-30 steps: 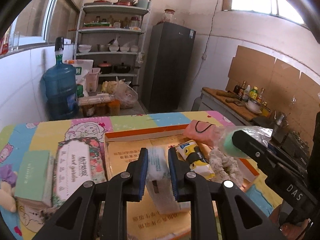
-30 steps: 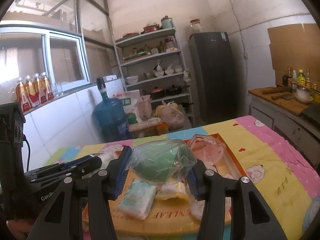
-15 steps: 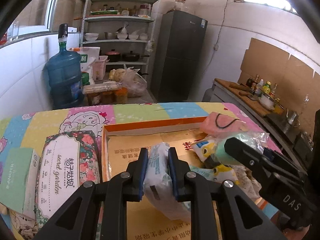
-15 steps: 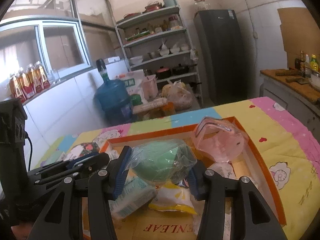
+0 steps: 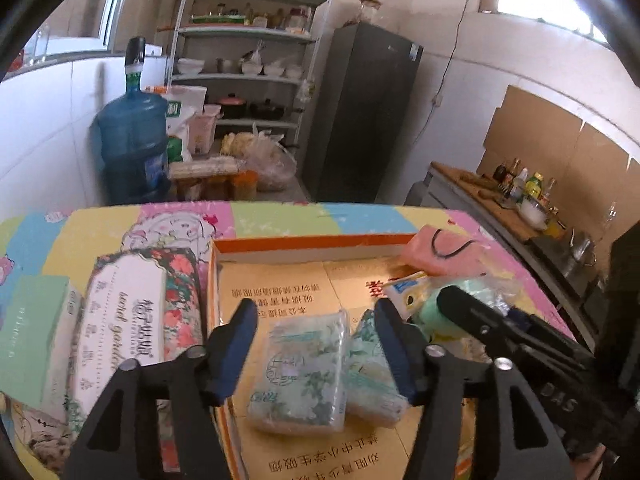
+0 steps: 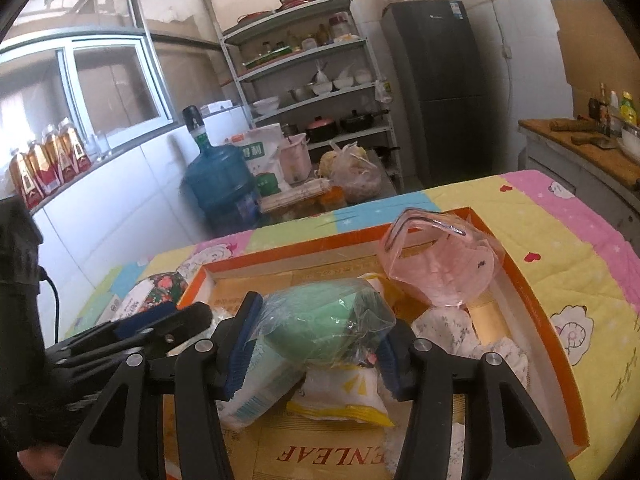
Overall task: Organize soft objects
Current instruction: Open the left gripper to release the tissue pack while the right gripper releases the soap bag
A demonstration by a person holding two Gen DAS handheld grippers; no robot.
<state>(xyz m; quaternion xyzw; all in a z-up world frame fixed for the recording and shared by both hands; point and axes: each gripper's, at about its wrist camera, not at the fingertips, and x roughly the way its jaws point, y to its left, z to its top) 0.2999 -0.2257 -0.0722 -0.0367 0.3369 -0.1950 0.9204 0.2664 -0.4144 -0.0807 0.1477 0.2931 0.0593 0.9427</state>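
Note:
An orange-rimmed cardboard tray [image 5: 312, 242] lies on the colourful tablecloth. My left gripper [image 5: 316, 348] is open above a tissue pack [image 5: 300, 372] that lies flat on the tray floor, beside a second pack [image 5: 372, 376]. My right gripper [image 6: 316, 348] is shut on a green soft object in a clear bag [image 6: 324, 326], held over the tray; it also shows in the left wrist view [image 5: 430, 312]. A pink bagged item [image 6: 440, 264] sits at the tray's far right corner. A yellow-and-white packet [image 6: 344, 396] lies under the right gripper.
A floral tissue box [image 5: 136, 320] and a green box [image 5: 32, 332] lie on the cloth left of the tray. White fluffy material [image 6: 460, 332] lies in the tray's right side. Beyond the table stand a water jug [image 5: 132, 144], shelves and a fridge [image 5: 360, 112].
My left gripper has opened and let go of the tissue pack, which now lies flat in the tray. My right gripper has kept its hold on the green bagged object and dipped lower.

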